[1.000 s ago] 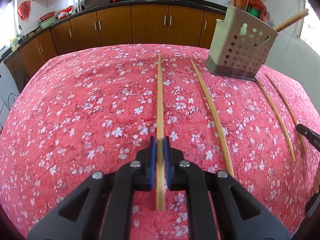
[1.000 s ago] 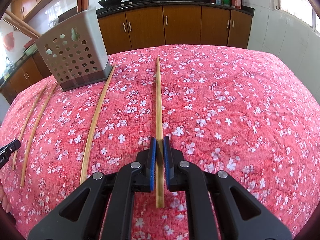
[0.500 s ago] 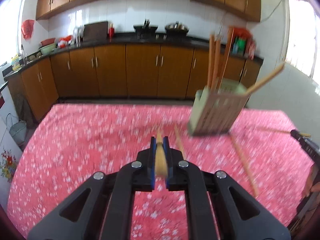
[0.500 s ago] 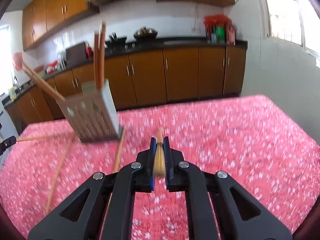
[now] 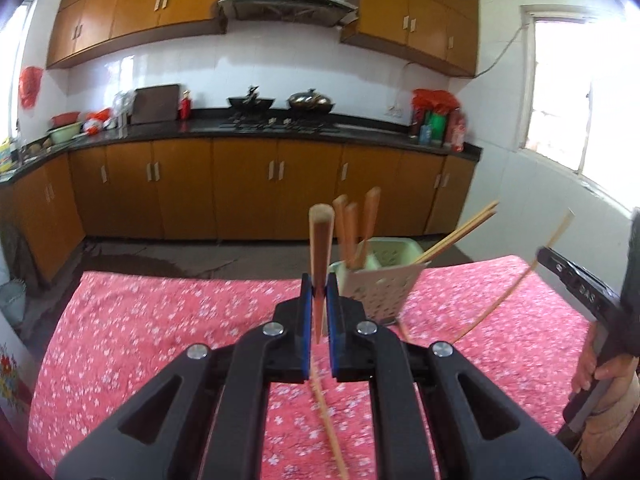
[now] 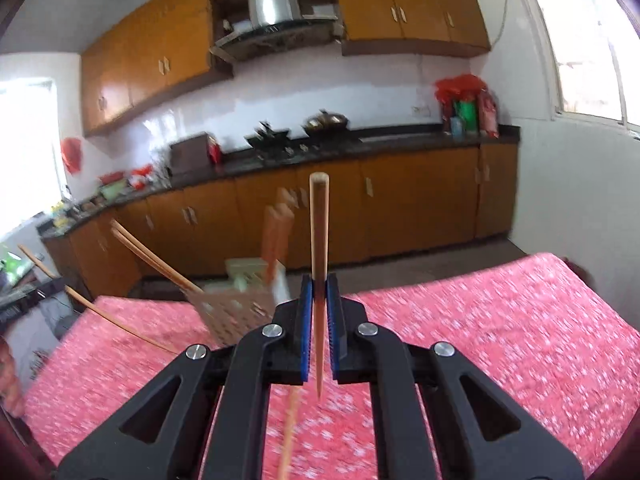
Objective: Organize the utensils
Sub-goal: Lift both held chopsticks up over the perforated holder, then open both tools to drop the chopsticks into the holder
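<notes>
1. We hold one chopstick (image 5: pixel 320 256) pinched in the left gripper (image 5: pixel 319 320), another (image 6: pixel 319 264) in the right gripper (image 6: pixel 319 320), both above the table.
2. Several already stand in the holder (image 5: pixel 380 284), far right.
3. At least one chopstick (image 5: pixel 328 424) is left on the red cloth (image 5: pixel 160 340).

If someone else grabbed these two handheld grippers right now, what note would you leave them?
Left gripper: shut on a chopstick, held above the table.
Right gripper: shut on another chopstick, also in the air.
Perforated utensil holder stands on the red floral tablecloth, already holding several chopsticks.
Loose chopsticks lie on the cloth beside the holder; blur hides how many.
Done: both picked up. Left: drop both into the holder, then collect the rest.
</notes>
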{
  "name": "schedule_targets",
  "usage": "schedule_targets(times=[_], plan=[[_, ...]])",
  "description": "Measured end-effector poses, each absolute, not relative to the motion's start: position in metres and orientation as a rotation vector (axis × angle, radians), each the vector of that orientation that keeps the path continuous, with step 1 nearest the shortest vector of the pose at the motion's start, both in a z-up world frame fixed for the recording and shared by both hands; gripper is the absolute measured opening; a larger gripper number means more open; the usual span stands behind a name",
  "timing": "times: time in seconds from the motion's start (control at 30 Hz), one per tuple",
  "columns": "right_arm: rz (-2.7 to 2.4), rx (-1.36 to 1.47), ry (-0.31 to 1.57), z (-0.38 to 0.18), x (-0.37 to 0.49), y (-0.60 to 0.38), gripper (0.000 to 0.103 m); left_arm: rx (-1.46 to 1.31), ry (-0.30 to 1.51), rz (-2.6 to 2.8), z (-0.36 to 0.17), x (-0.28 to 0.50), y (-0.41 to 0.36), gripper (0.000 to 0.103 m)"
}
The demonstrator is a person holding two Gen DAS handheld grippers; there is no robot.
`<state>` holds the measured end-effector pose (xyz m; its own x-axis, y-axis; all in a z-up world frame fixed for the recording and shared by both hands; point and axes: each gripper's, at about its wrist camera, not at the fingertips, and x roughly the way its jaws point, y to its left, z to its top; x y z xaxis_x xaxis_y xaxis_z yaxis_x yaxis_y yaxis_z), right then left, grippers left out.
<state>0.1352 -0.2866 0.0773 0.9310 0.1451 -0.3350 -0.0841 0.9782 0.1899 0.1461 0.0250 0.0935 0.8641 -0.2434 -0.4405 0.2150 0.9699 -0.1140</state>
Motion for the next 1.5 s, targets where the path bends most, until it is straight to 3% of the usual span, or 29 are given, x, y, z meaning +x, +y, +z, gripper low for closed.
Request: schedule_targets(times=[0.3,0.5,0.67,0.93,1.13,1.27,1.5], plan=[[0.202,0.182,0.131,0.147,0.131,-0.262,0.008,-0.072,0.341,-0.316,0.141,0.145,-0.01,0.008],[0.16,0.181,0.025,0.153,0.159,-0.249,0.008,-0.136,0.221,-0.265,0.164,0.17,-0.023,0.008],[0.143,0.18,0.065,0.134,0.191,-0.241,0.008,-0.144,0.171,-0.213,0.161,0.199,-0.034,0.008],[0.157,0.18,0.206,0.099,0.221,-0.236,0.008,-0.17,0.264,-0.221,0.117,0.246,-0.039,0.008],[0.163,0.168,0.223,0.099,0.213,-0.238,0.009,-0.191,0.283,-0.217,0.113,0.254,-0.029,0.01],[0.16,0.185,0.207,0.111,0.206,-0.246,0.029,-0.195,0.264,-0.208,0.122,0.246,-0.023,0.02],[0.105,0.153,0.219,0.119,0.175,-0.268,0.033,-0.182,0.257,-0.159,0.133,0.206,0.005,0.024]])
